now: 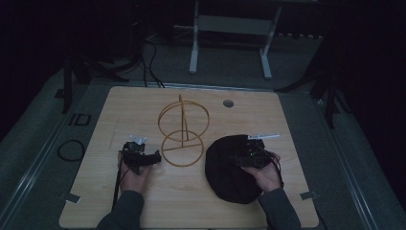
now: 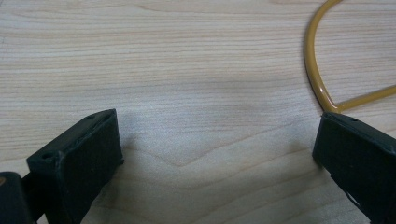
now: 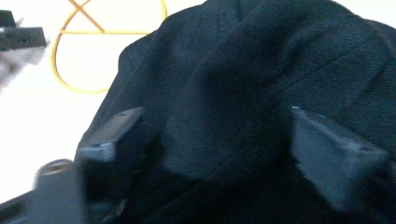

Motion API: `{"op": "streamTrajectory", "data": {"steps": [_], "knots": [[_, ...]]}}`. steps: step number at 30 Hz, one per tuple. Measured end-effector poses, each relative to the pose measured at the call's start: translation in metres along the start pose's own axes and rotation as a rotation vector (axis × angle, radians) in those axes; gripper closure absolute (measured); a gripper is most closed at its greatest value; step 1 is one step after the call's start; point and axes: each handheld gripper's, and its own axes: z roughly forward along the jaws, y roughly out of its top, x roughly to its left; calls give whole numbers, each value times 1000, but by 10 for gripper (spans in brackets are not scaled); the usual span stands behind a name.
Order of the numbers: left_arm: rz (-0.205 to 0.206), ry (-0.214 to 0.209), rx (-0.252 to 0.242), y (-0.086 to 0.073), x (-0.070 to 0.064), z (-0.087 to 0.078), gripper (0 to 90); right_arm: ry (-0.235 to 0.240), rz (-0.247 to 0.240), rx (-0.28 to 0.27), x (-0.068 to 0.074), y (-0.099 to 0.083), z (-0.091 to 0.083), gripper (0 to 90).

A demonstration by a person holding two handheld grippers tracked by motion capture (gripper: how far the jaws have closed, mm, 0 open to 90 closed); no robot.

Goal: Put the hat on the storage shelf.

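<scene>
A yellow wire stand made of rings stands mid-table; its base ring shows in the left gripper view and the right gripper view. A black cloth hat lies right of it on the table. My left gripper rests low on the wood just left of the stand's base, open, with bare table between its jaws. My right gripper hovers over the hat, open, its jaws spread on either side of a fold in the cloth.
The wooden table has a round cable hole near its far edge. Beyond the table stand white frame legs and cables on a dark floor. A cable loop lies left of the table.
</scene>
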Motion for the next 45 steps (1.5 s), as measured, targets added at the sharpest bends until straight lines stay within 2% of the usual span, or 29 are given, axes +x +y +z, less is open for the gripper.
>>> {"op": "streamTrajectory", "data": {"steps": [2, 3, 8, 9, 10, 12, 14, 15, 30, 45], "knots": [[0, 0, 0, 0, 0, 0, 7, -3, -3, 7, 1, 0, 1, 220], [0, 0, 0, 0, 0, 0, 7, 0, -2, 9, 1, 1, 2, 384], [0, 0, 0, 0, 0, 0, 7, 5, -5, 41, 0, 0, 4, 662], [0, 0, 0, 0, 0, 0, 7, 5, -5, 41, 0, 0, 4, 662], [0, 0, 0, 0, 0, 0, 7, 7, -8, 50, -1, -1, 4, 760], [0, 0, 0, 0, 0, 0, 8, 12, -4, 55, -3, -1, 3, 822], [0, 0, 0, 0, 0, 0, 7, 13, -7, 54, -4, -1, 2, 822], [0, 0, 0, 0, 0, 0, 7, 21, -16, 56, -4, 0, -1, 855], [1, 0, 1, 0, 0, 0, 7, -12, -129, 47, 5, 21, -28, 864], [1, 0, 2, 0, 0, 0, 7, -41, -184, 11, 4, 38, -52, 863]]}}
